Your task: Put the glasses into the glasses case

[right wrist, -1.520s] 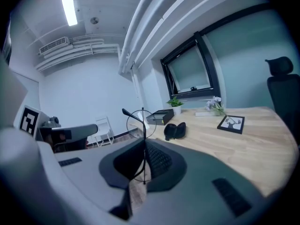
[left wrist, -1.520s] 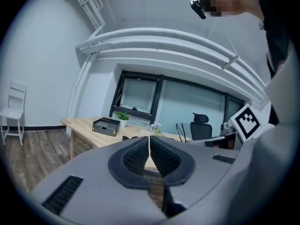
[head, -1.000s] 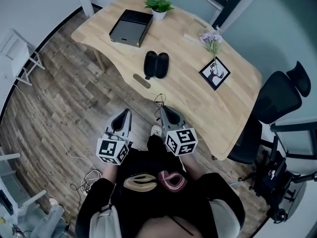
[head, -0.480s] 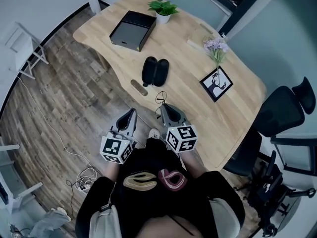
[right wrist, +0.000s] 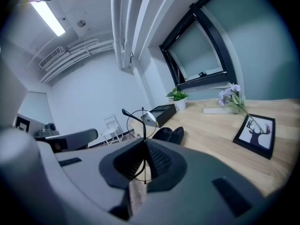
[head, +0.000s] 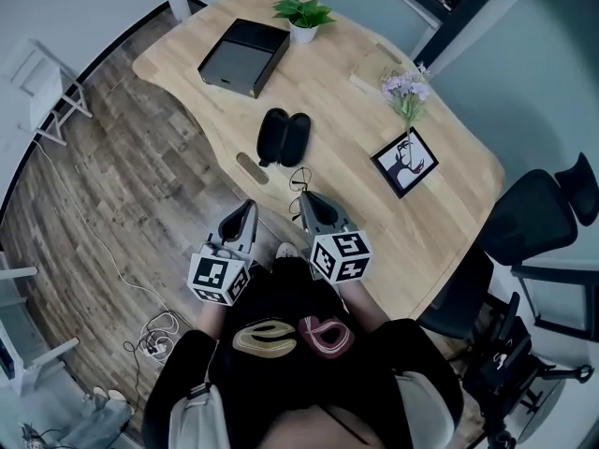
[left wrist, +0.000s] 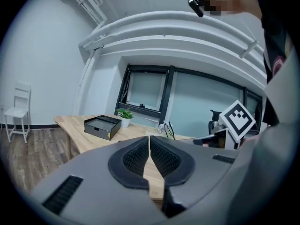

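Note:
The black glasses case (head: 284, 138) lies open on the wooden table (head: 356, 204), near its front edge; in the right gripper view the glasses case (right wrist: 169, 134) is just beyond the jaws. My right gripper (head: 305, 200) is shut on thin wire-framed glasses (head: 298, 183) and hovers at the table's edge, short of the case. One round lens of the glasses (right wrist: 142, 121) rises above the right gripper (right wrist: 144, 144). My left gripper (head: 246, 210) hangs over the floor beside it. The left gripper (left wrist: 149, 139) has its pads meeting at the tips with nothing between them.
A black box (head: 243, 57) and a potted plant (head: 301, 15) stand at the table's far end. Purple flowers (head: 404, 90) and a framed deer picture (head: 404, 162) lie to the right. An office chair (head: 524, 223) stands at right; cables (head: 159, 330) lie on the floor.
Both grippers have moved forward toward the table, the right one carrying the glasses. The case now lies closer to the grippers in the head view.

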Motion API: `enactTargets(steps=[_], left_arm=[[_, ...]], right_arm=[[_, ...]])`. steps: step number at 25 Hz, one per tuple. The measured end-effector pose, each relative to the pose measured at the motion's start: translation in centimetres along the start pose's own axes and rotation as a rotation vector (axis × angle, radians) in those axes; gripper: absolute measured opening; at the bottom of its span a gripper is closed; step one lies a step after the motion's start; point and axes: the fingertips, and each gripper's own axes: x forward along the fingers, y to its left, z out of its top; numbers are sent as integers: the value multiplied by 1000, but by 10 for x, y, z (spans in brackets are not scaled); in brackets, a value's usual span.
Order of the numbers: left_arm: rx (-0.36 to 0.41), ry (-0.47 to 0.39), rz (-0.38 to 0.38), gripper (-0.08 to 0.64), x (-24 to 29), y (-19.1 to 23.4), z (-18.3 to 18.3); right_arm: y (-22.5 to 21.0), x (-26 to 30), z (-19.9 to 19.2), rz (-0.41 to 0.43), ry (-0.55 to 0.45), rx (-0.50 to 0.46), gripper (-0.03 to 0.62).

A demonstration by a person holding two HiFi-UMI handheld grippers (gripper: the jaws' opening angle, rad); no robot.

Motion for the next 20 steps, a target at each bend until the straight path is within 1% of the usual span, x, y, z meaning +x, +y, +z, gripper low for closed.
enactTargets(steps=[6, 9, 16, 20], left_arm=[[-6, 33, -3, 23, 14, -5, -6], [-15, 46, -9, 23, 19, -2, -8], [-26, 69, -7, 23, 44, 20, -1], [-26, 51, -27, 23, 58, 36, 10]], right_arm=[[-14, 1, 4, -1, -12, 64, 18], [-21, 3, 6, -27, -9, 72, 18], [-37, 17, 21, -85, -13, 75, 18], [-43, 30, 30, -109, -17, 90, 18]])
